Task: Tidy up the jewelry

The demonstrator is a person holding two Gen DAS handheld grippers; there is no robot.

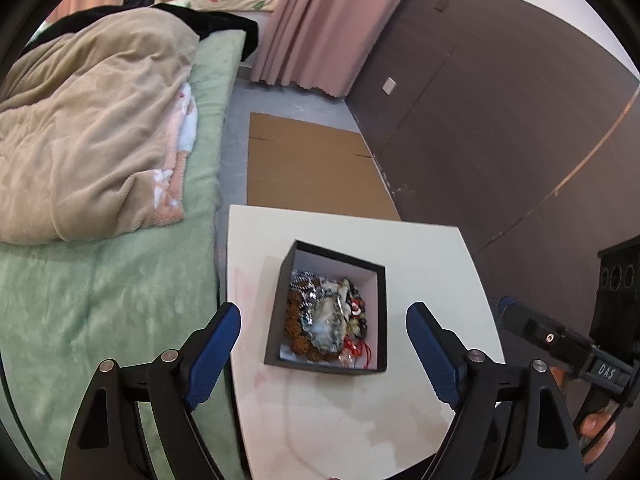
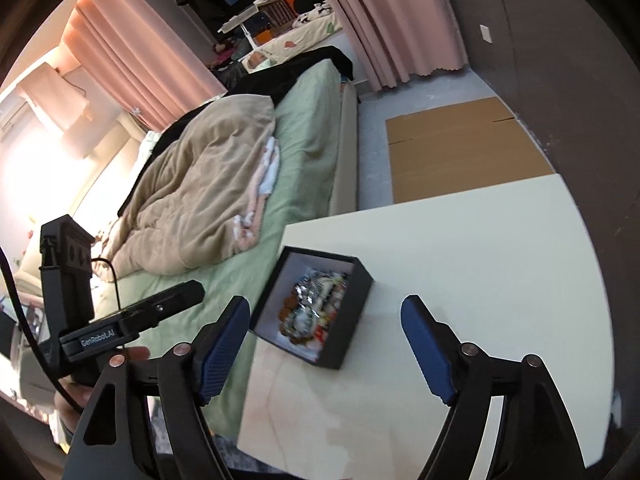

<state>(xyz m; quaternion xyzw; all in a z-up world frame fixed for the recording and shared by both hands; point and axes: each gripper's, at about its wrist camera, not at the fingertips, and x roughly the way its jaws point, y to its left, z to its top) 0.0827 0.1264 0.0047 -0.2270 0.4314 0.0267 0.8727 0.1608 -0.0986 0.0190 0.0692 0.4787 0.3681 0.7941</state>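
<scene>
A black open box (image 1: pixel 380 320) with a white lining stands on a small white table (image 1: pixel 420 248). Jewelry (image 1: pixel 326 320) is piled in it: silver chains, brown beads, red and dark beads, a pale stone piece. My left gripper (image 1: pixel 323 320) is open and empty, held above and in front of the box. In the right wrist view the box (image 2: pixel 356 320) sits near the table's (image 2: pixel 480 248) left edge with the jewelry (image 2: pixel 312 312) inside. My right gripper (image 2: pixel 326 316) is open and empty, just short of the box. The left gripper's body (image 2: pixel 132 324) shows at the left.
A bed with a green sheet (image 1: pixel 100 304) and a beige blanket (image 1: pixel 92 128) lies left of the table. Flat cardboard (image 1: pixel 308 168) lies on the floor beyond the table. A dark wall (image 1: pixel 500 120) runs on the right, with pink curtains (image 1: pixel 328 20) behind.
</scene>
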